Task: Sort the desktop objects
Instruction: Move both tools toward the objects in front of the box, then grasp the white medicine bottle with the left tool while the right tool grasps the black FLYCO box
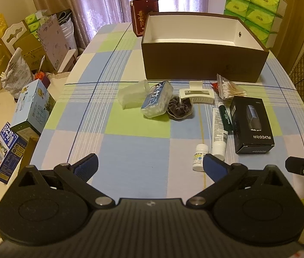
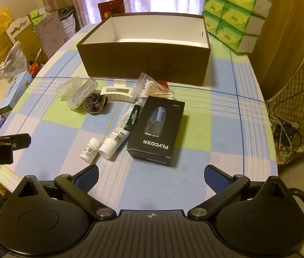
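A dark brown open box [image 1: 203, 62] [image 2: 143, 62] with a white inside stands at the back of the checked tablecloth. In front of it lie a clear plastic case [image 1: 156, 102] [image 2: 81, 95], a dark scrunchie [image 1: 180, 108] [image 2: 95, 104], a white hair claw [image 1: 197, 95] [image 2: 117, 92], a bag of cotton swabs [image 1: 230, 87] [image 2: 154, 88], a white tube [image 1: 218, 131] [image 2: 115, 138], a green pen [image 1: 225, 116] [image 2: 133, 117], a black FLYCO box [image 1: 251, 124] [image 2: 158, 129] and a small white bottle [image 1: 199, 158] [image 2: 89, 148]. My left gripper [image 1: 151, 167] and right gripper [image 2: 151, 177] hover open and empty near the front edge.
Stacked green tissue packs [image 1: 257, 8] [image 2: 233, 15] and a red carton [image 1: 144, 15] stand behind the box. Milk cartons [image 1: 31, 109] and bags crowd the left off the table. A quilted chair [image 2: 298, 99] with cables stands at the right.
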A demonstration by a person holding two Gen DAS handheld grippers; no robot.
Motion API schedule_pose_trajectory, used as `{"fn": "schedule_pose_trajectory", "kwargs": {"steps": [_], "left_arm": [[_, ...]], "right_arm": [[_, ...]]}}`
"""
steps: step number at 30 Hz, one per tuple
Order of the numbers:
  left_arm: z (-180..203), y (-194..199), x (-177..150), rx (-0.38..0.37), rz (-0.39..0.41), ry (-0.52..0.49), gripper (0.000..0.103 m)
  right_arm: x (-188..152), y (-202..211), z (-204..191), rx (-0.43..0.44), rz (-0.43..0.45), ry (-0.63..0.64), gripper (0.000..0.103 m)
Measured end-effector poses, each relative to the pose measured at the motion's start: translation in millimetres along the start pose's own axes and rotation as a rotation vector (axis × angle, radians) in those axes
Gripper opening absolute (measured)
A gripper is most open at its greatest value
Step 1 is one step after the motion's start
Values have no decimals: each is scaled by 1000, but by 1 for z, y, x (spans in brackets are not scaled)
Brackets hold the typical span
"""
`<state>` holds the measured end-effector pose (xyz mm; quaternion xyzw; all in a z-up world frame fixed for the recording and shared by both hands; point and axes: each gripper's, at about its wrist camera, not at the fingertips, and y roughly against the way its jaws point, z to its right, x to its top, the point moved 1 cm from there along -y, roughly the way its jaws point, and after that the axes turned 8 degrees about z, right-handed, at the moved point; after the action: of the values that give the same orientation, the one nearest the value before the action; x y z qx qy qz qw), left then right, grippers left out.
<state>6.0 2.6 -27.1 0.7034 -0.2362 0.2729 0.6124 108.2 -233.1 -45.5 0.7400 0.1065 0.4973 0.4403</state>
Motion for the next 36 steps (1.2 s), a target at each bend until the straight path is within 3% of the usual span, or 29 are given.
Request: {"fn": "schedule_pose_trajectory", "kwargs": {"steps": [21, 27, 36], "left_arm": [[3, -16, 0, -10, -29, -4, 102], [7, -27, -1, -17, -35, -20, 102], [18, -64, -11, -112, -68, -69, 96]], "right_arm": [[4, -11, 2, 0, -19, -19, 101], [5, -17, 7, 8, 12, -50, 101], [4, -35, 15, 15, 18, -82, 101]]}}
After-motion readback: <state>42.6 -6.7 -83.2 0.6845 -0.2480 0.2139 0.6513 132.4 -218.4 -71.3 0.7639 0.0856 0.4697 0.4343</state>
